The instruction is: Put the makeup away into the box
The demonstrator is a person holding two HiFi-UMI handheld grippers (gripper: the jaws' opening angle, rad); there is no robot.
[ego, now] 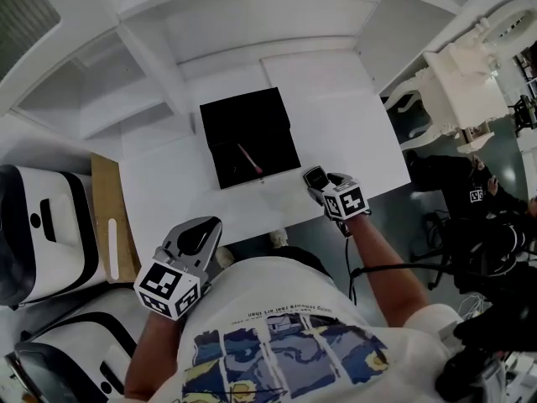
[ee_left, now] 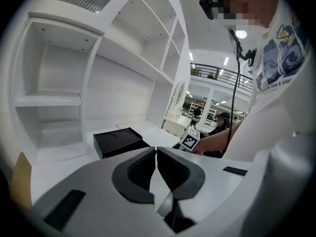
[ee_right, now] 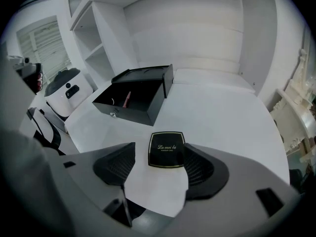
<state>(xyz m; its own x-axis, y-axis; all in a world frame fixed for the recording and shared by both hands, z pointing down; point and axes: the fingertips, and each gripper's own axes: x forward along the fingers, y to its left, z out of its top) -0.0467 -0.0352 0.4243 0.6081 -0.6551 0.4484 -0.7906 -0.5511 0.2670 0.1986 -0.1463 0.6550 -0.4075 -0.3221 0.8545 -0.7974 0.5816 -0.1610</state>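
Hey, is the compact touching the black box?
Apart. The right gripper view shows a stretch of white table between the compact and the box.

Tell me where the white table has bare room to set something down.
Bare: the table right of the black box, back to the wall, and the strip in front of the box. Crowded at the near edge, where the compact lies between the right gripper's open jaws.
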